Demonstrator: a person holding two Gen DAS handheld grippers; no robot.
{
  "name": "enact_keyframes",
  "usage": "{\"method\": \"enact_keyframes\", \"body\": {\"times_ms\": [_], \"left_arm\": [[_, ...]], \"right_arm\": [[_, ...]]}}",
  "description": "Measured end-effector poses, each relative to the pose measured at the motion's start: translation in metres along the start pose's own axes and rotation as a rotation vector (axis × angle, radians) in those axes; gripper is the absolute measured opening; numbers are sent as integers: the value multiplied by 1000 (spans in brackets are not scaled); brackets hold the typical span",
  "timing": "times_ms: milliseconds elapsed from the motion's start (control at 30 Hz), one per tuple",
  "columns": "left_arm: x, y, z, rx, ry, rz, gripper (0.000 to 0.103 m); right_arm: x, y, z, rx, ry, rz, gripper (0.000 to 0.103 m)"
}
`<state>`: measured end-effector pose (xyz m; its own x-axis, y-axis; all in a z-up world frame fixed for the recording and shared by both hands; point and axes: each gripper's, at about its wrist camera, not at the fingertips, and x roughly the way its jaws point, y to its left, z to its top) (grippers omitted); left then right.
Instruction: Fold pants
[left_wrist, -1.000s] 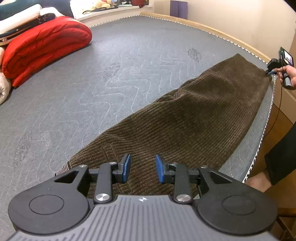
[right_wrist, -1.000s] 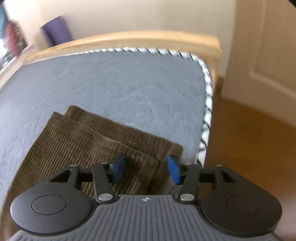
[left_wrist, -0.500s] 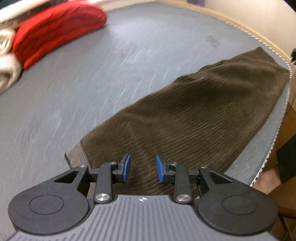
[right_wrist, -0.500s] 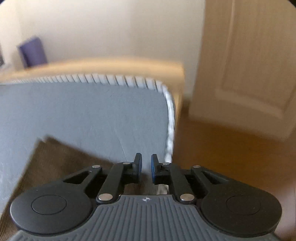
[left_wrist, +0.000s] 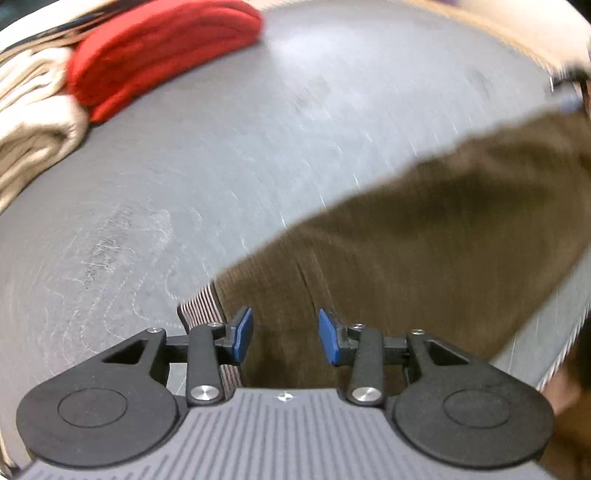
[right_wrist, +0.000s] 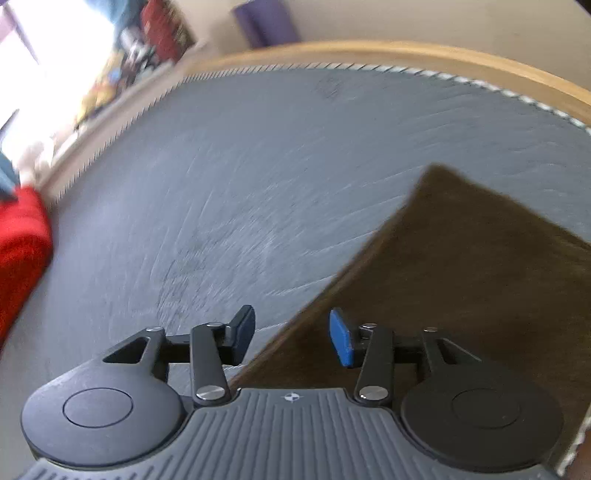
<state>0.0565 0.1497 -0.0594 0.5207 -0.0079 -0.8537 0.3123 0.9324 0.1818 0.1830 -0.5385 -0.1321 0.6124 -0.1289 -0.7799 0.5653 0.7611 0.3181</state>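
A grey mattress (left_wrist: 258, 155) is seen filling both views (blurred). Brown corduroy pants (left_wrist: 424, 251) are laid flat along its near edge. A red blanket (left_wrist: 155, 51) and a cream one (left_wrist: 33, 122) are stacked at the far side. The left gripper (left_wrist: 285, 334) is held over the waistband, jaws opening, nothing gripped. The right gripper (right_wrist: 291, 334) is held over the pants' edge, jaws opening, nothing gripped.

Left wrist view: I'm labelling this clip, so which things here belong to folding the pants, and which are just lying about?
Part of the job:
- brown corduroy pants
- left gripper, jaws opening over the pants
- right gripper, jaws opening, empty

Lying about:
- red folded blanket
- cream folded bedding
- grey mattress
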Motion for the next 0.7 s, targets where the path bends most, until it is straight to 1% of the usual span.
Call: {"method": "enact_keyframes", "body": {"times_ms": [33, 67, 133, 267, 333, 367, 433, 500, 533, 600, 667, 700], "left_arm": [[-2, 1, 8, -45, -13, -5, 45], [-3, 1, 13, -81, -24, -9, 46], [-4, -1, 27, -127, -34, -28, 46], [-5, -13, 43, -118, -58, -45, 47], [-5, -18, 48, -110, -60, -46, 47], [-5, -21, 51, -100, -63, -42, 47], [-1, -23, 49, -83, -62, -39, 47], [1, -26, 52, -71, -64, -39, 47], [1, -26, 51, -68, -63, -42, 47], [1, -27, 53, -68, -67, -48, 47], [-1, -25, 51, -68, -75, -53, 47], [-1, -24, 50, -69, -73, -55, 47]], "right_arm": [[6, 13, -8, -8, 30, -16, 58], [18, 23, -8, -6, 64, -38, 61], [32, 35, -13, 2, 106, -94, 61], [50, 58, -17, -44, 101, -208, 62], [44, 60, -26, -90, 92, -262, 62], [46, 64, -27, -108, 87, -289, 60], [49, 61, -27, -125, 79, -343, 49], [43, 58, -27, -117, 70, -374, 32], [43, 58, -26, -110, 73, -379, 29], [38, 61, -24, -126, 76, -388, 17], [33, 60, -24, -110, 64, -391, 13], [28, 58, -22, -81, 51, -388, 12]]}}
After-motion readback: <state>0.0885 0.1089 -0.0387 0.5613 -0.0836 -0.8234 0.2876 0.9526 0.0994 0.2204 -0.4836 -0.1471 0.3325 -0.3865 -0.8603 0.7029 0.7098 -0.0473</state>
